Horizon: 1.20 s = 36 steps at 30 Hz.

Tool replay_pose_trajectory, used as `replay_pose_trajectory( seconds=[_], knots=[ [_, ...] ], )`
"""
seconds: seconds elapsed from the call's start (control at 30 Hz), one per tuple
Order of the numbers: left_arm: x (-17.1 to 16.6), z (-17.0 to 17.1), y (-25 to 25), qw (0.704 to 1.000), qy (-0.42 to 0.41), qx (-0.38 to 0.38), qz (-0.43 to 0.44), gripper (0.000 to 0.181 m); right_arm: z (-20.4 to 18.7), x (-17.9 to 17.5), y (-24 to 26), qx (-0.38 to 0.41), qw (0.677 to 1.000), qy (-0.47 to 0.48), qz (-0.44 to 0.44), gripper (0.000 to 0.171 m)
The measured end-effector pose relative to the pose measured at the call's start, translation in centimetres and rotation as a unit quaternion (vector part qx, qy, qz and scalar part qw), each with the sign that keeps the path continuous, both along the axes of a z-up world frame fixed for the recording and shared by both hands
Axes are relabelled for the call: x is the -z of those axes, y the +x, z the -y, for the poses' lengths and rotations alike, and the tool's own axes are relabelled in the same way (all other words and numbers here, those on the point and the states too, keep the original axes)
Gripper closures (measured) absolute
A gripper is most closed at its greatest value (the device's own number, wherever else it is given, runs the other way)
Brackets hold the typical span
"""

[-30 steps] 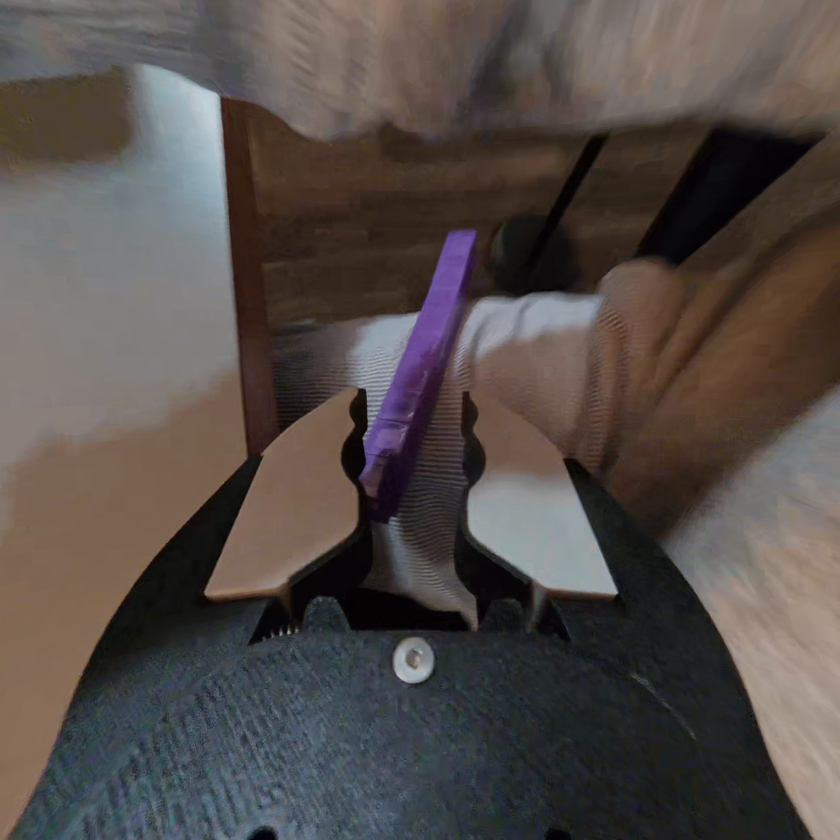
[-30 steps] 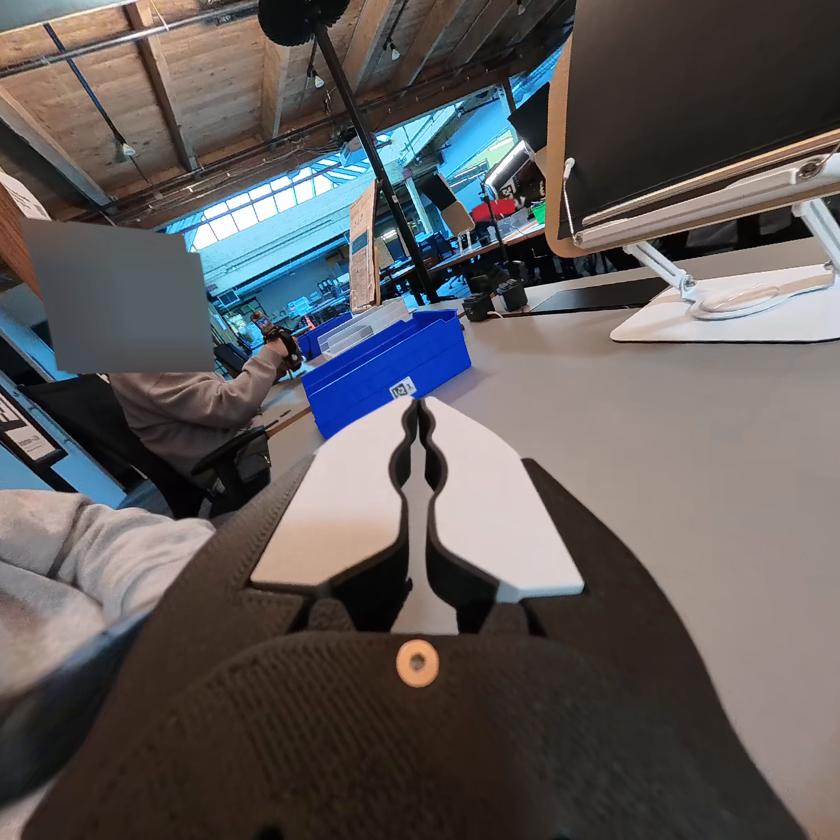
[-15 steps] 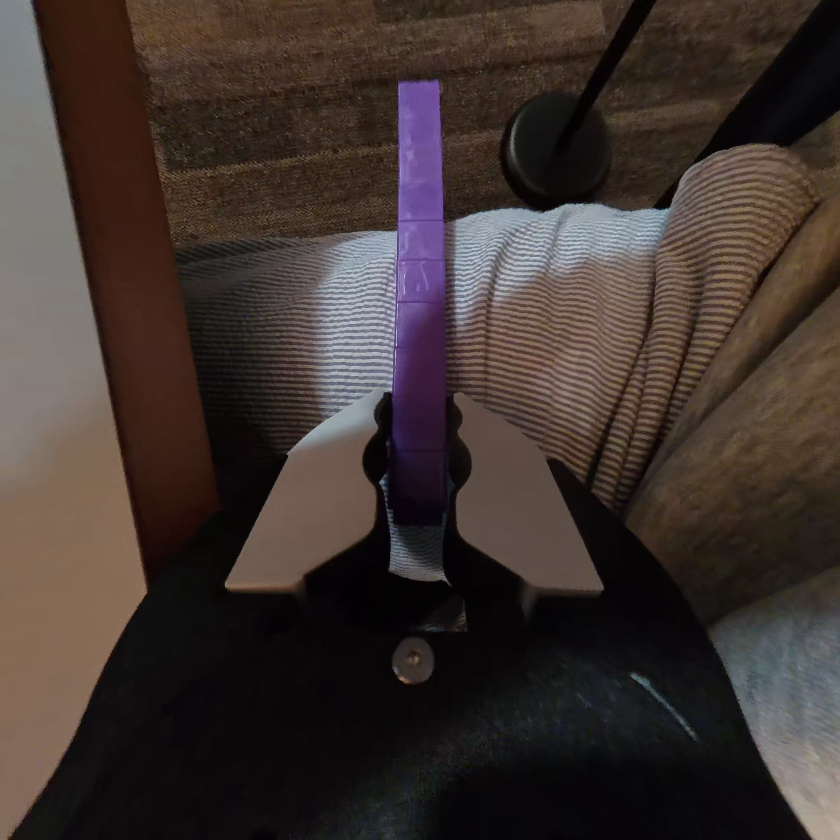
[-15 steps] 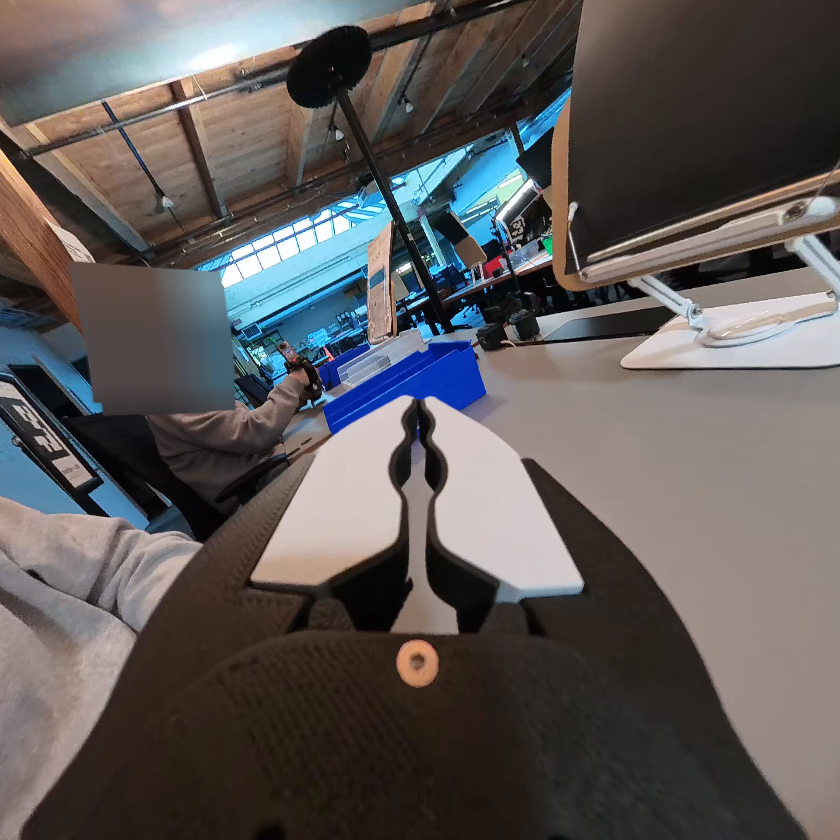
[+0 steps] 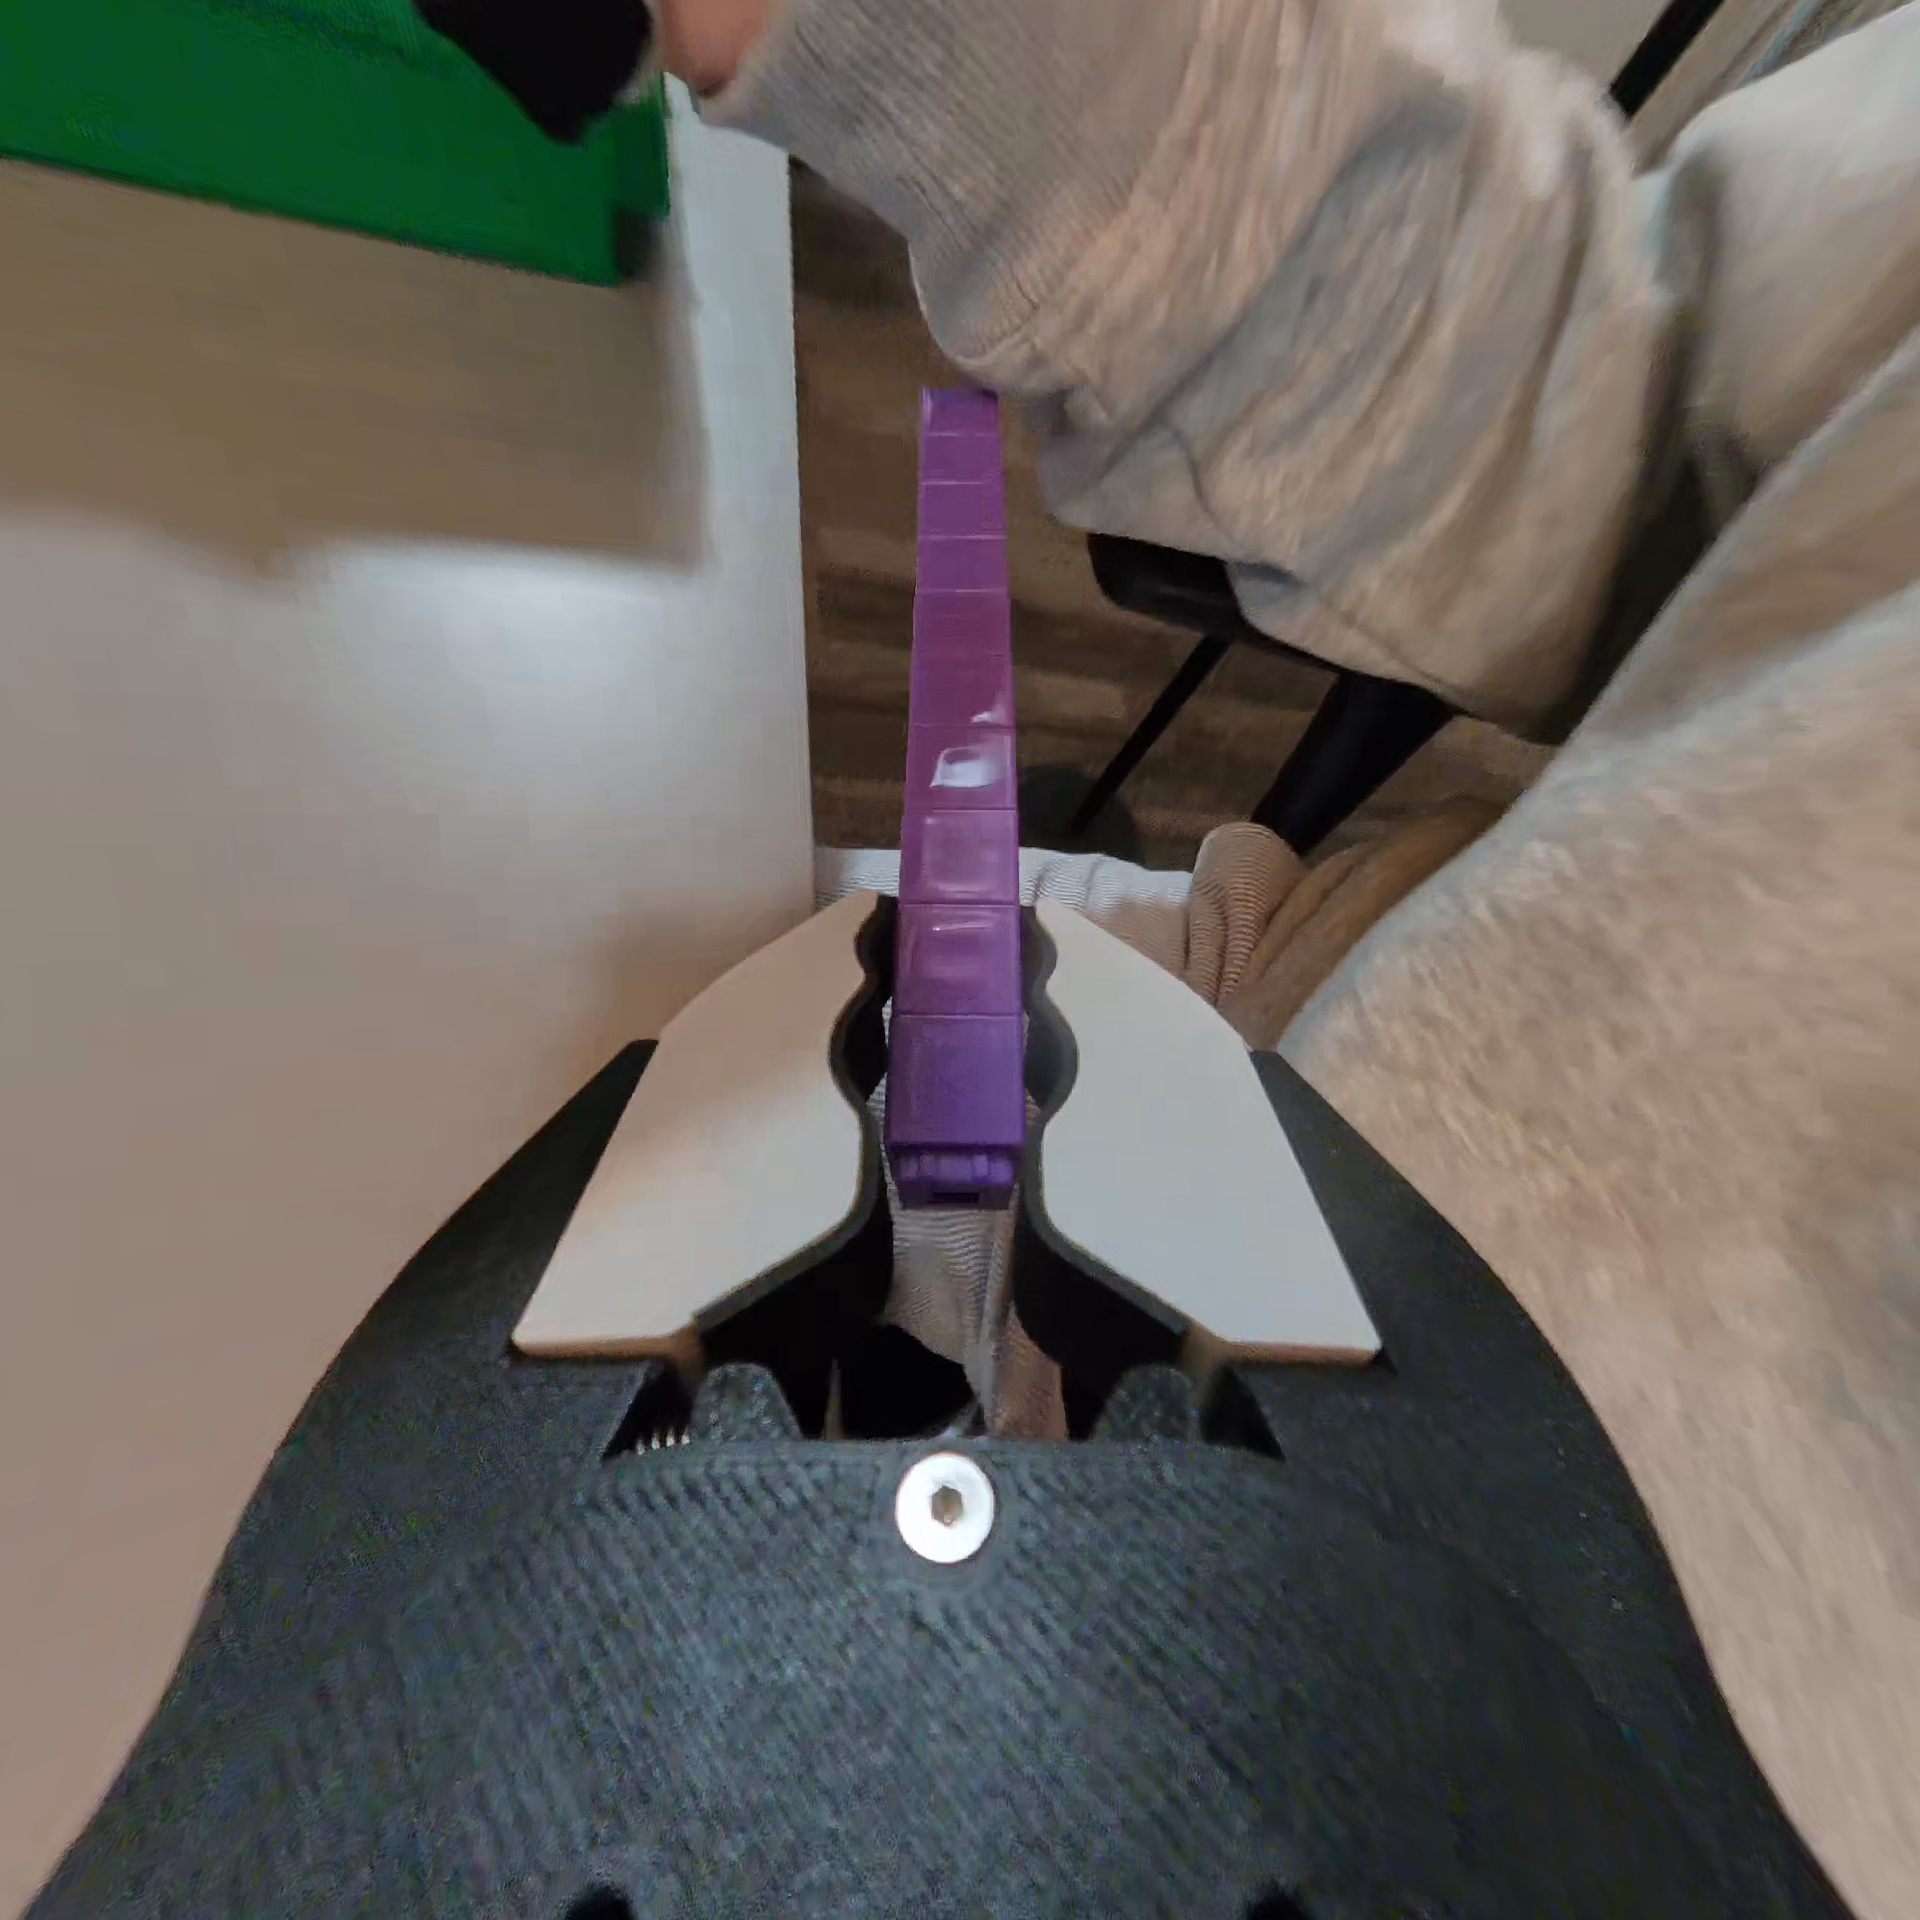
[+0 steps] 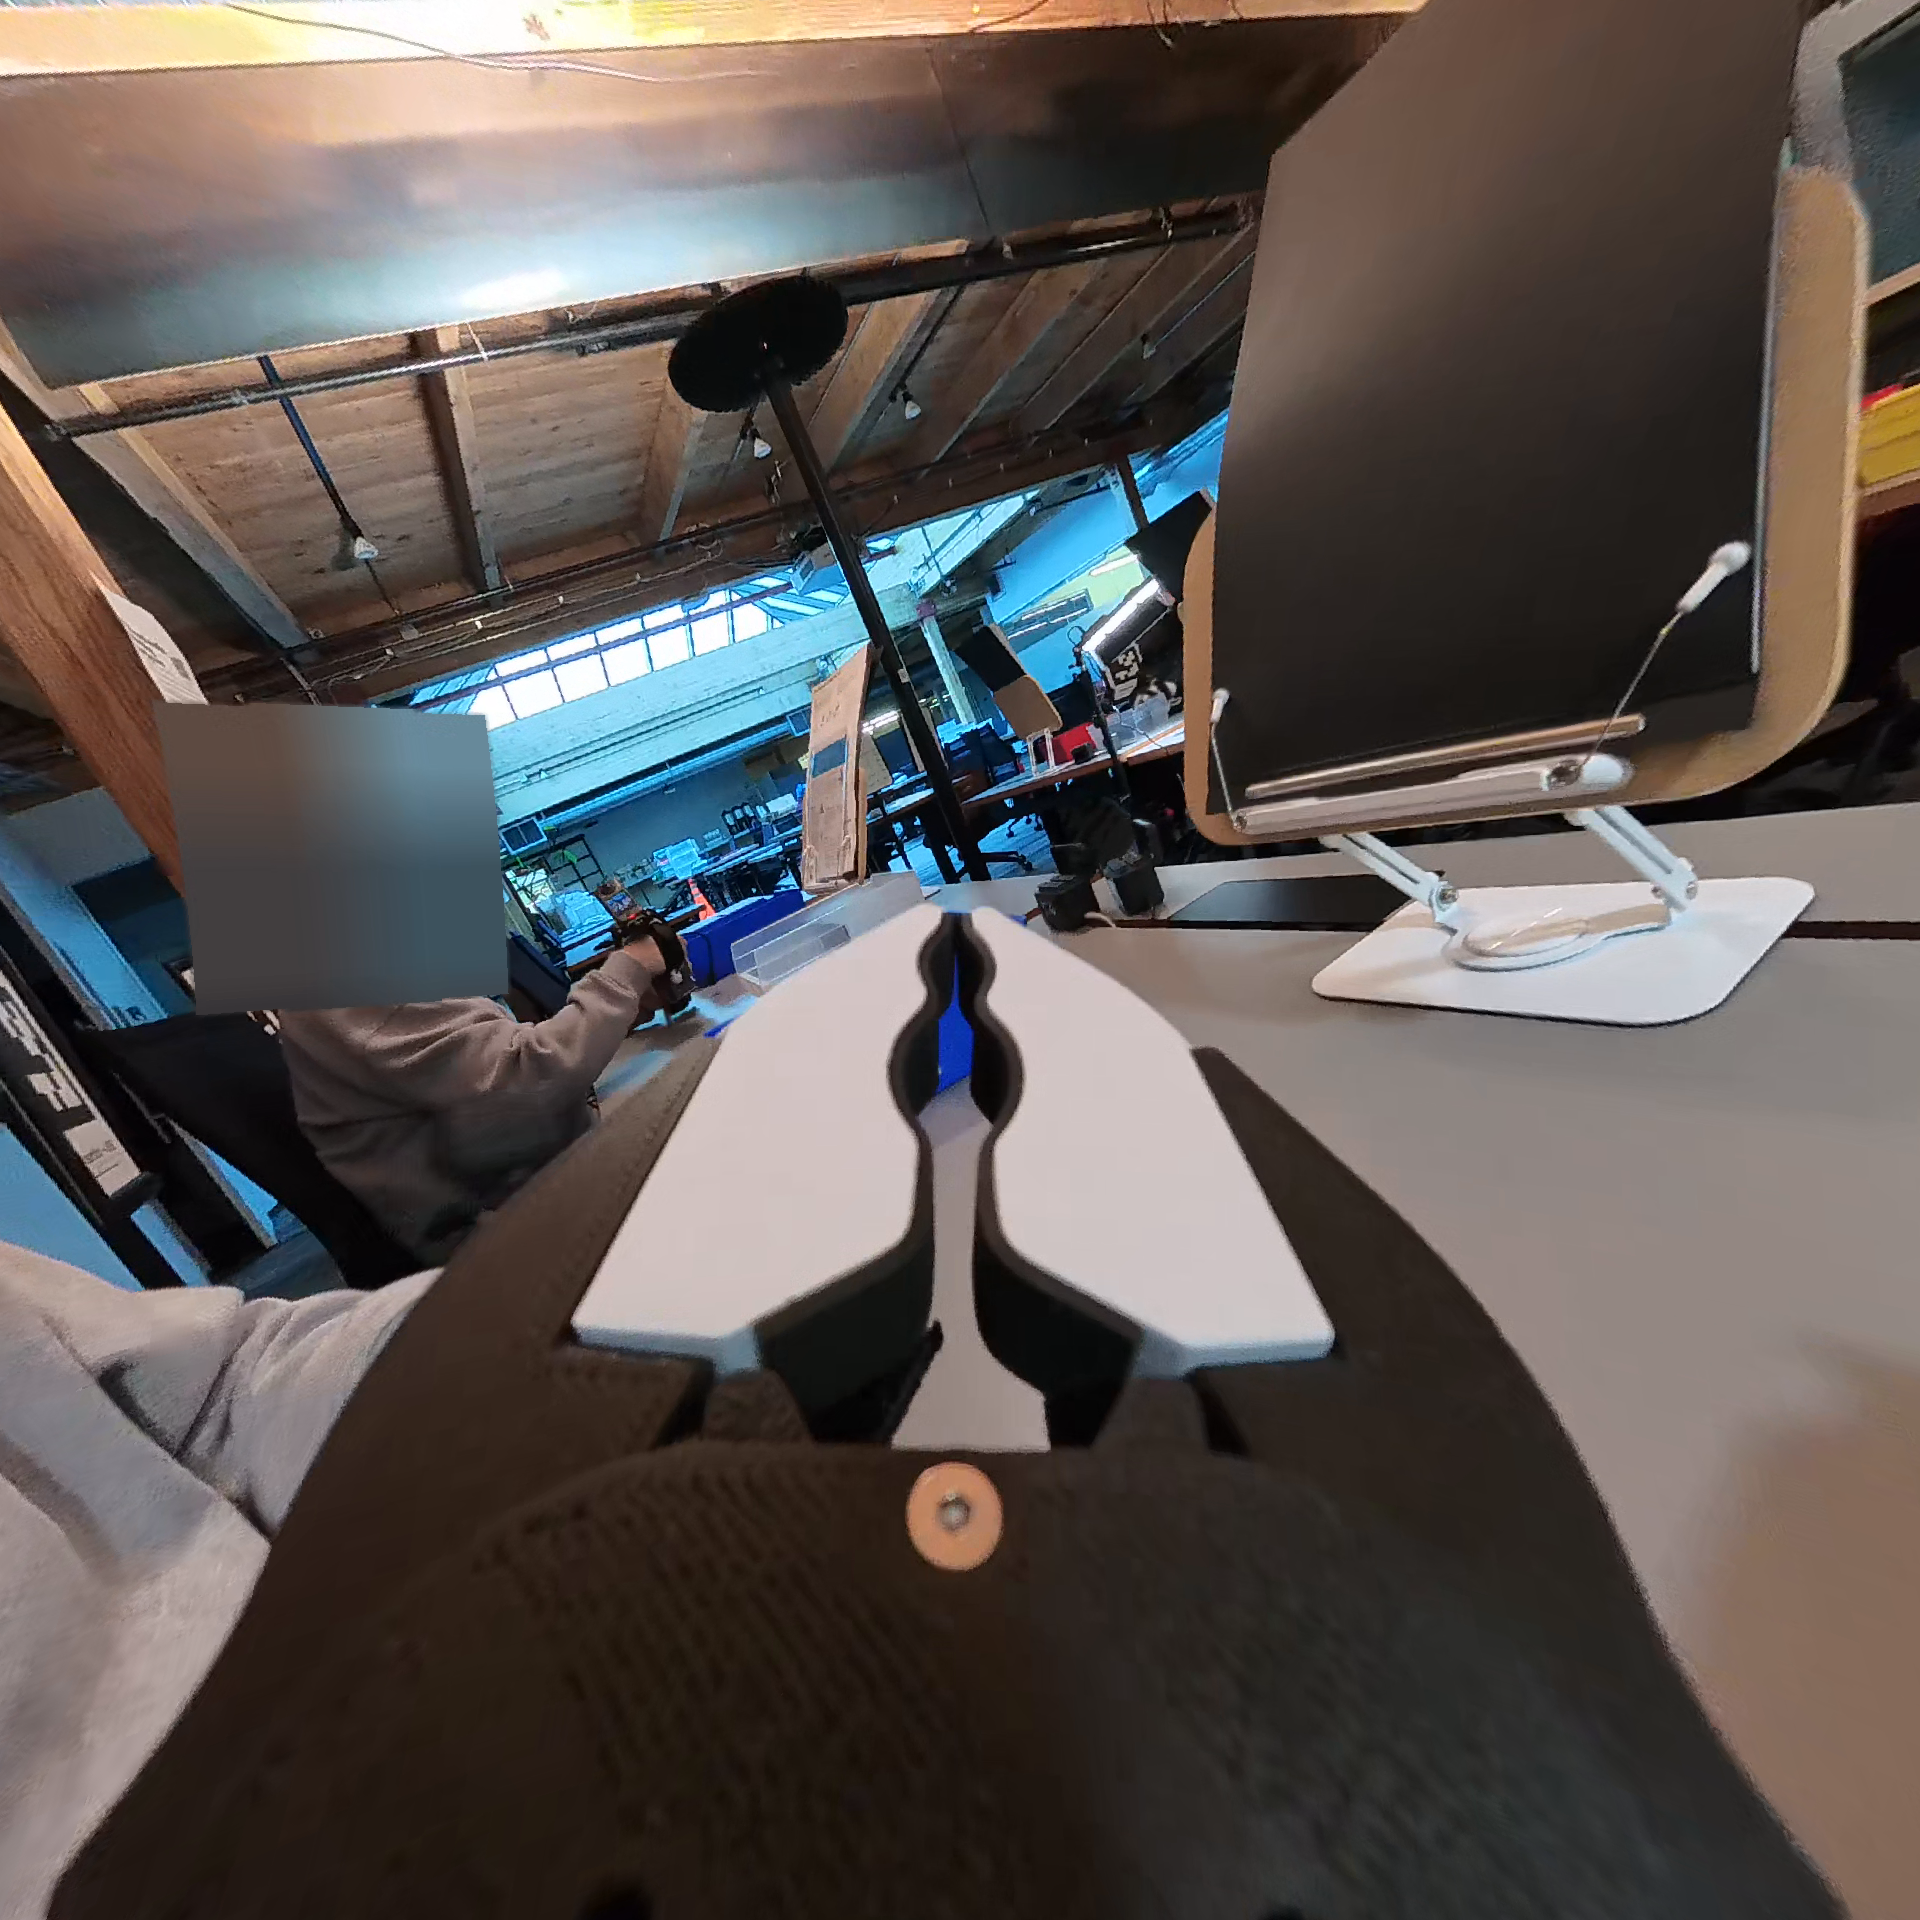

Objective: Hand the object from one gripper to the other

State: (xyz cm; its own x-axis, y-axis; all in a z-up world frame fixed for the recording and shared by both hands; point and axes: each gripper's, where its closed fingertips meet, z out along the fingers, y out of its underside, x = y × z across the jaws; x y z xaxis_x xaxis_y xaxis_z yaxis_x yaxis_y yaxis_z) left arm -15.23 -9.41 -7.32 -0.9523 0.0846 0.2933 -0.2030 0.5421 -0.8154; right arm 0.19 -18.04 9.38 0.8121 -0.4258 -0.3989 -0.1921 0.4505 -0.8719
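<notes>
My left gripper (image 5: 956,914) is shut on a long purple bar of joined blocks (image 5: 958,727). The bar sticks straight out past the fingertips, edge on, beside the table's edge. Its far end lies near a grey sleeve (image 5: 1247,312). My right gripper (image 6: 961,920) is shut and empty, held above the grey table (image 6: 1558,1195) and pointing across it. The purple bar does not show in the right wrist view, and neither gripper shows in the other's view.
A green bin (image 5: 312,135) sits on the table (image 5: 312,727) at the upper left. A black board on a white stand (image 6: 1507,623) stands at the right. A blue bin (image 6: 951,1049) lies behind my right fingertips. A seated person (image 6: 447,1091) is at the left.
My left gripper has risen with the purple bar from under the table to beside its top; the bar went from tilted to straight in the grip. My right gripper tilted upward, staying shut.
</notes>
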Motion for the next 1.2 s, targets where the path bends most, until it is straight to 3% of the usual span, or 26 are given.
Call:
replay_pose_trajectory(
  seconds=[0.03,0.1,0.27,0.47,0.7,1.2],
  knots=[
    [-0.7,-1.2,0.7,1.000,-0.017,0.008,-0.003,0.160,0.4,-0.3,-0.1,-0.002,1.000,-0.003,0.001,0.171],
    [-1.4,-3.6,2.4,0.999,-0.049,0.012,0.003,0.160,0.8,-0.7,-0.3,-0.015,1.000,-0.014,0.001,0.166],
    [-1.4,-9.3,7.7,0.994,-0.095,-0.060,-0.005,0.160,0.1,1.0,-0.8,-0.048,0.998,-0.039,0.003,0.148],
    [-1.2,-13.3,10.6,0.987,-0.100,-0.121,-0.018,0.160,-7.0,7.7,-1.7,-0.125,0.989,-0.063,-0.043,0.108],
    [-0.8,-13.5,9.8,0.988,-0.113,-0.094,-0.036,0.160,-11.7,11.4,-3.5,-0.170,0.972,-0.152,-0.059,0.127],
    [-0.5,-12.5,9.1,0.985,-0.138,-0.066,-0.078,0.160,-10.7,14.1,-5.3,-0.256,0.947,-0.175,-0.079,0.148]
  ],
)
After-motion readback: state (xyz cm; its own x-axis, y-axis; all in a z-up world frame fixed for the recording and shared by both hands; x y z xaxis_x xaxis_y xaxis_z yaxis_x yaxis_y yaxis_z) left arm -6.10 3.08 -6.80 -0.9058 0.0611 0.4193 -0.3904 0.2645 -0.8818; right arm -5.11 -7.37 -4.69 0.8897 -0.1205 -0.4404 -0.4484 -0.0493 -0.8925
